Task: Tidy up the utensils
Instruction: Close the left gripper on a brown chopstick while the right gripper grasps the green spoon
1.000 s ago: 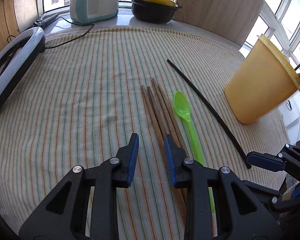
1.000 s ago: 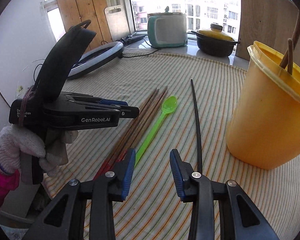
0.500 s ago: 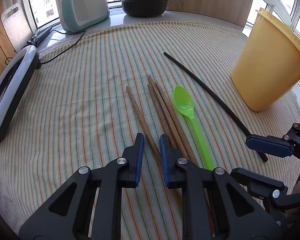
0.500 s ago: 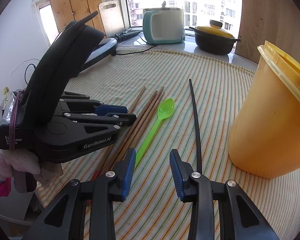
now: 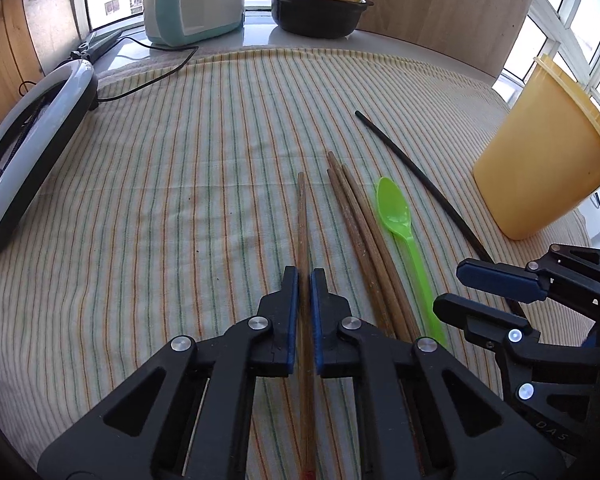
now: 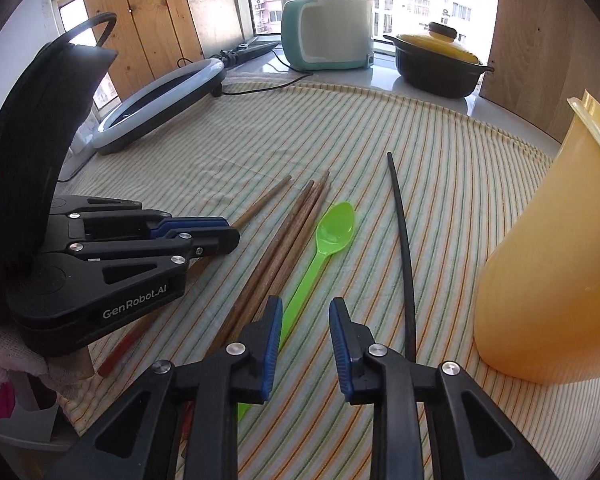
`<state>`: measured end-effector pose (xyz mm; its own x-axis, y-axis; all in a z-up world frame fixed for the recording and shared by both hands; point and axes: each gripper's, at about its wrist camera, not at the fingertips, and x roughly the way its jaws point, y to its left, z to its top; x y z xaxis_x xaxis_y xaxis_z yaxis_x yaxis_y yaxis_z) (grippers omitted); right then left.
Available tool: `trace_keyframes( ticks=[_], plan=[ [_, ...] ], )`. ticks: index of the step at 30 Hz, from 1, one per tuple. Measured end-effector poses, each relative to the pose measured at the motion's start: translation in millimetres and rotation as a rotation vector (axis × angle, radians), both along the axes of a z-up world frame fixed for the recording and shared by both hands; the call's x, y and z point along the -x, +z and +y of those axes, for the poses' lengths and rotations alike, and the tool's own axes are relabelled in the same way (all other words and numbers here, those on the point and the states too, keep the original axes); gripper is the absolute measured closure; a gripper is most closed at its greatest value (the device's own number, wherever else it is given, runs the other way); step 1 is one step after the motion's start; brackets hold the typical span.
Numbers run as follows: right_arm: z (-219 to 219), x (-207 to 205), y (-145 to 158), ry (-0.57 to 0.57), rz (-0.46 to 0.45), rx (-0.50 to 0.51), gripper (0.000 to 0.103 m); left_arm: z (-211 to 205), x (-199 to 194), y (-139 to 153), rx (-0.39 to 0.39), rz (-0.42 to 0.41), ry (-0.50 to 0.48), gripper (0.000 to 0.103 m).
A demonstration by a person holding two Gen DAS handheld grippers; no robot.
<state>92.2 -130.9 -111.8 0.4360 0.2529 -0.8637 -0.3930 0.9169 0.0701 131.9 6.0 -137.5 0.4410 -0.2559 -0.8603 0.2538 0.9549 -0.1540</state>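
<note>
My left gripper is shut on one brown wooden chopstick, which points away over the striped cloth; it also shows in the right wrist view. Beside it lie three more wooden chopsticks, a green plastic spoon and a black chopstick. A yellow plastic cup stands at the right with sticks inside. My right gripper is open and empty, low over the green spoon's handle and next to the black chopstick.
A ring light lies at the cloth's left edge with its cable. A teal cooker and a black pot with a yellow lid stand on the sill behind. Wooden boards lean at the back.
My left gripper has closed on one wooden chopstick and drawn it left, away from the other three. My right gripper stays open in nearly the same place.
</note>
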Motion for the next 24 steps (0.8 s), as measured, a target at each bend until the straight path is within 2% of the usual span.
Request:
trace_keyframes(
  ticks=[3,13,18,24],
  plan=[
    [-1.3,-12.2,-5.8,-0.026,0.038,-0.006,0.084,3.8,0.8,-0.1,0.013,0.005,0.003,0.098],
    [-1.7,-41.9,-14.6,-0.089,0.130,-0.085,0.084,5.3,-3.0,-0.8,0.018,0.016,0.002,0.098],
    [-1.0,-50.2,-15.4,-0.116,0.153,-0.108,0.096,2.3,-11.2,-1.4,0.012,0.024,0.002,0.098],
    [-5.5,-46.2,-12.9,-0.118,0.163,-0.143,0.099,16.1,-10.7,-0.2,0.091,0.035,0.054,0.098]
  ],
)
